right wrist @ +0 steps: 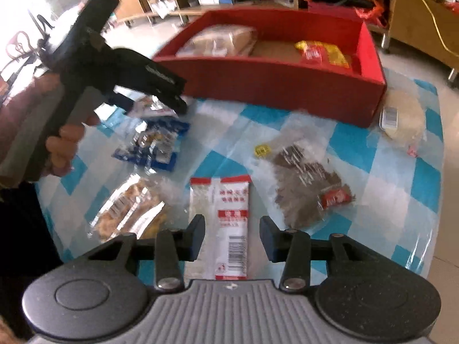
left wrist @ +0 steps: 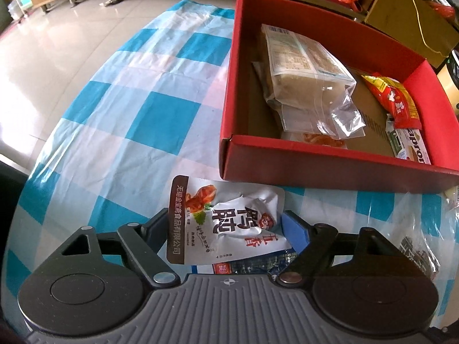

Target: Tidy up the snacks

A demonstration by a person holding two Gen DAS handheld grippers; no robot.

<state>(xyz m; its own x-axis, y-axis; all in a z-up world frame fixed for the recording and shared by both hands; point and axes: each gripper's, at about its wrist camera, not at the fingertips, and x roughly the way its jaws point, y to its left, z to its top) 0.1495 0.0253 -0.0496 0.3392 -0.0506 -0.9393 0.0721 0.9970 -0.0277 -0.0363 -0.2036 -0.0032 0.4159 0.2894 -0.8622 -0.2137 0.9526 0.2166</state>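
White pouch [left wrist: 206,200], printed with a red dish, lies between the fingers of the left gripper [left wrist: 226,223] on the checked cloth [left wrist: 143,114], just outside the box's near wall. A pad meets each side edge and the foil buckles in the middle, so I judge it lightly gripped, the jaws stopped about half wide. Under it, toward 6 o'clock, peeks a blue pack [left wrist: 258,266]. In the right wrist view the right gripper [right wrist: 232,230] has a red-white packet [right wrist: 229,197] between its fingers. The packet is sharp while the table blurs, which suggests it is clamped and carried, the jaws as narrow as the packet allows. The step in hand looks like a double pick-up, both snacks bound for the box. Next, each hand must lift clear of the wall and carry to 12 o'clock. The pouch suits the bare cardboard floor at the box's near left, the packet the right side. The thin foil may slip from so shallow a pinch. Inside the red box [left wrist: 315,160] a clear bag [left wrist: 304,66] of brown blocks leans at the centre, with a red-yellow packet [left wrist: 393,97] at 3 o'clock and a green-white pack [left wrist: 410,146] at 4 o'clock. Outside it, a dark bag [right wrist: 309,183] waits at 2 o'clock of the right gripper.
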